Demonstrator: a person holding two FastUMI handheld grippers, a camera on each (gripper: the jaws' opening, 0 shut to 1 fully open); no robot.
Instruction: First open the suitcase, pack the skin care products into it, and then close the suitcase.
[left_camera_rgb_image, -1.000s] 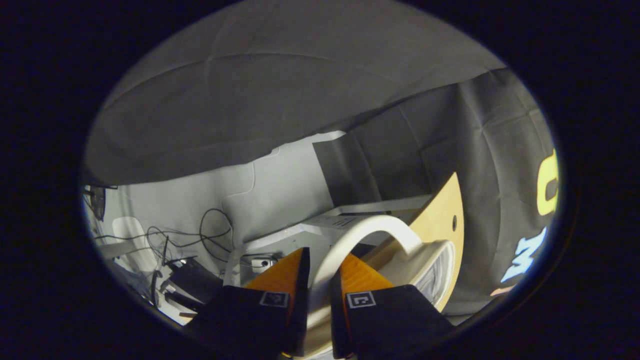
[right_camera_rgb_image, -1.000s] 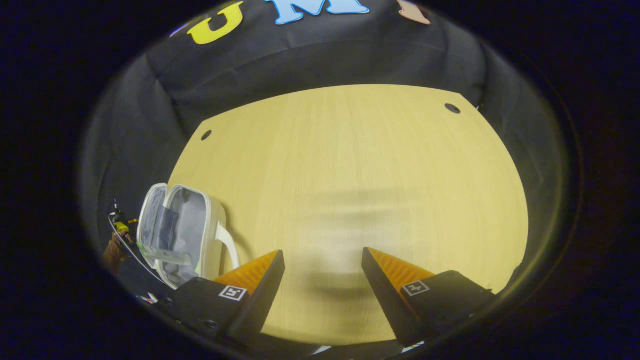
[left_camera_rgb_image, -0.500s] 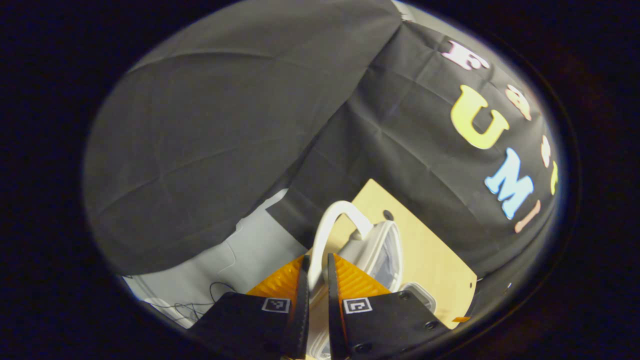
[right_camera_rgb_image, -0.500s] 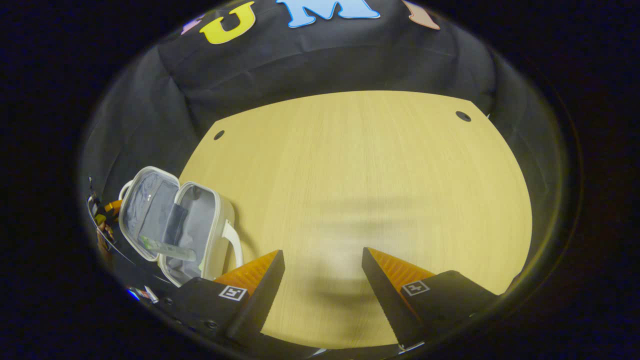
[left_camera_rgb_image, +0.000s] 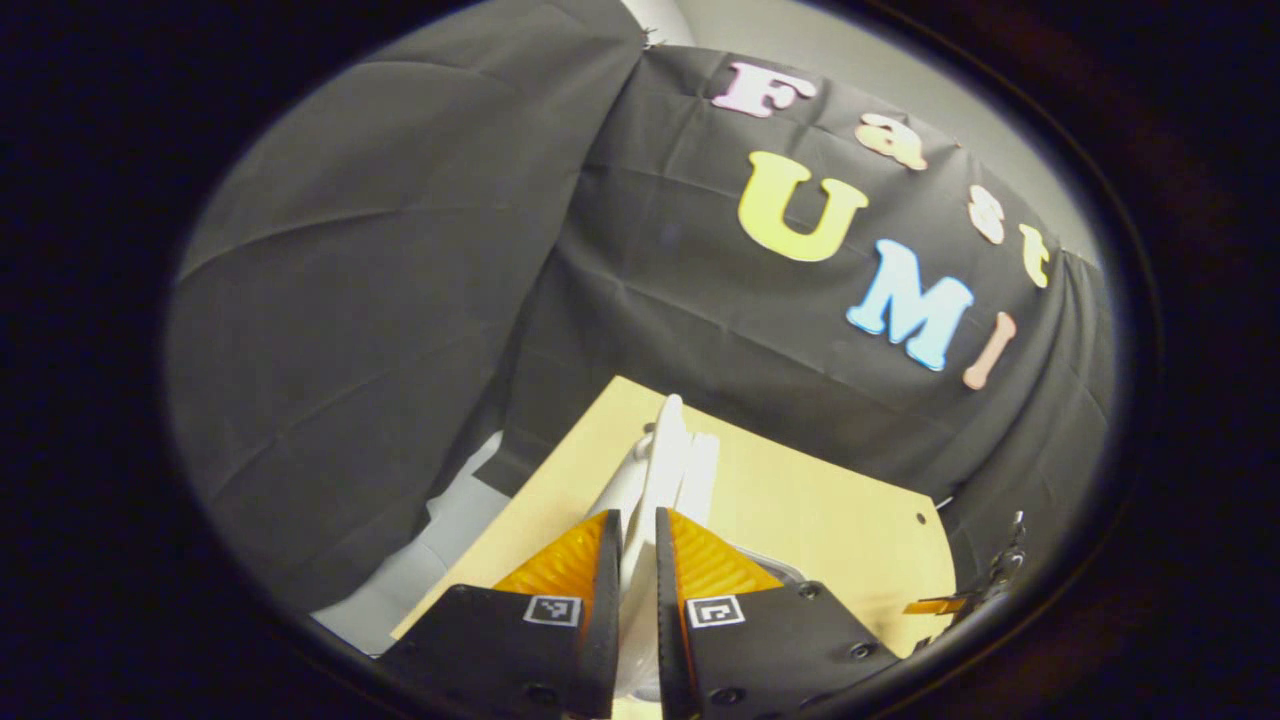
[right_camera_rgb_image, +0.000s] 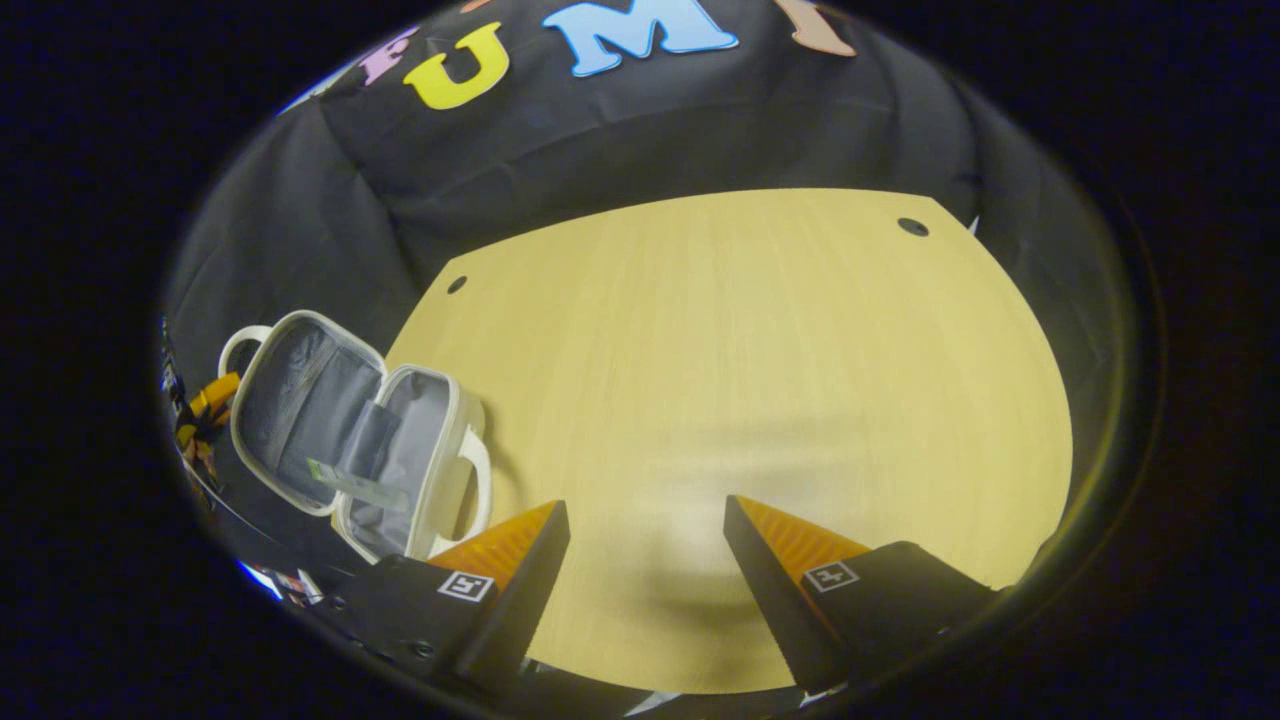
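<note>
Your left gripper (left_camera_rgb_image: 638, 560): fingers nearly together, clamped on thin white handle (left_camera_rgb_image: 655, 480), one finger each side, both pressing it. Gripper points up and forward, tilted (table edge runs diagonal in left gripper view). Your right gripper (right_camera_rgb_image: 645, 545): fingers spread wide, nothing between them, aimed down at tabletop from above, level. In right gripper view, your left gripper (right_camera_rgb_image: 205, 410) shows small at far left edge (too small to read finger state there).
</note>
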